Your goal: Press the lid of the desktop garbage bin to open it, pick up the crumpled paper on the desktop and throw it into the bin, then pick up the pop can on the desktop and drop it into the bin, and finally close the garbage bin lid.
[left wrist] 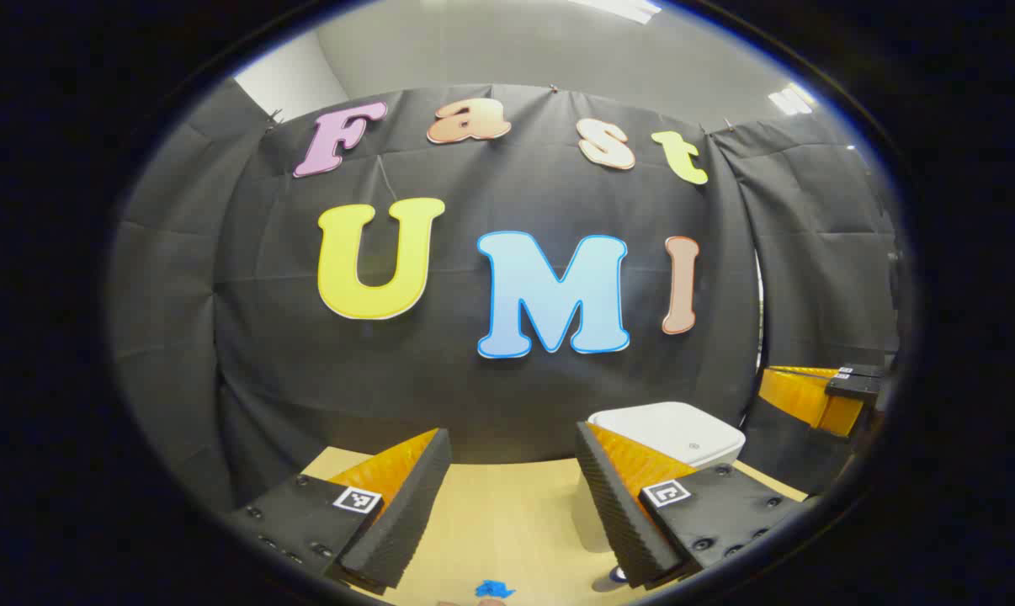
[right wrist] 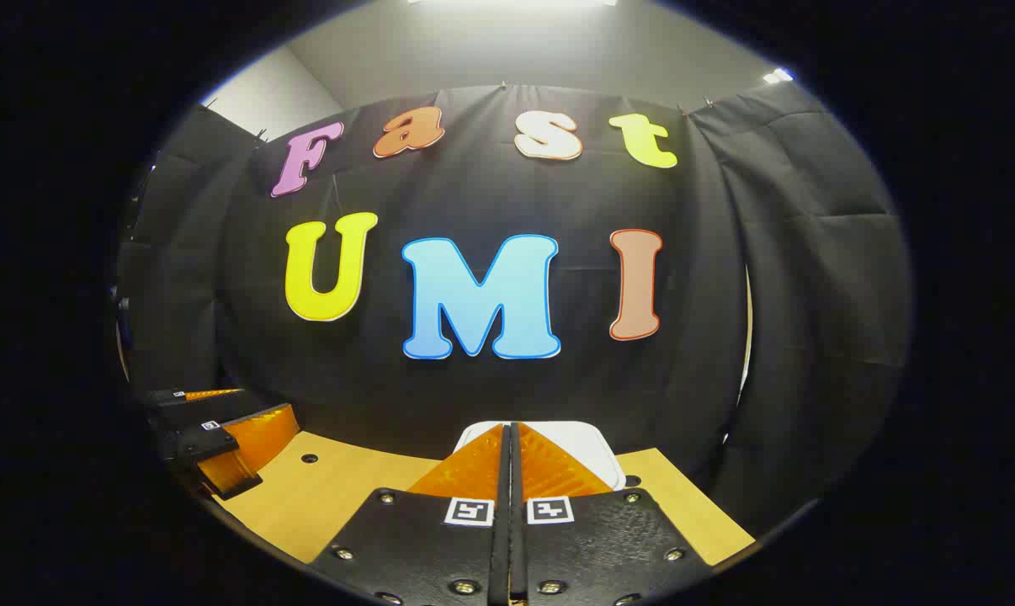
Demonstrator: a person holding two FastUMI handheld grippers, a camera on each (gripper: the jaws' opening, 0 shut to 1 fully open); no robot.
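Left gripper view: the left hand-held gripper [left wrist: 514, 471] is hanging above the pale wooden surface [left wrist: 507, 513] with its two fingers spread well apart and nothing between them.
Bin, seen from the left: the white garbage bin [left wrist: 672, 429] is standing on the surface toward the black cloth wall [left wrist: 491, 396], just behind the right-side finger, which is covering part of its front; its lid is lying flat and closed.
Other gripper, seen from the left: the right hand-held gripper [left wrist: 819, 391] is showing at the right edge, raised and apart from the bin.
Small blue thing: a blue scrap [left wrist: 494, 589] is lying on the surface at the bottom edge between the fingers; it is too cut off to say what it is, possibly a mark or a sticker.
Right gripper view: the right hand-held gripper [right wrist: 508, 471] is pointing at the wall with its fingers pressed together along a thin seam, gripping nothing.
Bin, seen from the right: the garbage bin [right wrist: 587, 450] is sitting straight ahead behind the closed fingers, its white lid peeking out on both sides of them, near the back edge of the surface [right wrist: 348, 480].
Other gripper, seen from the right: the left hand-held gripper [right wrist: 213, 446] is reaching in at the left edge, over the near-left part of the surface, well apart from the bin.
Surface detail: a small dark hole [right wrist: 309, 459] is sitting in the wood to the left of the bin.
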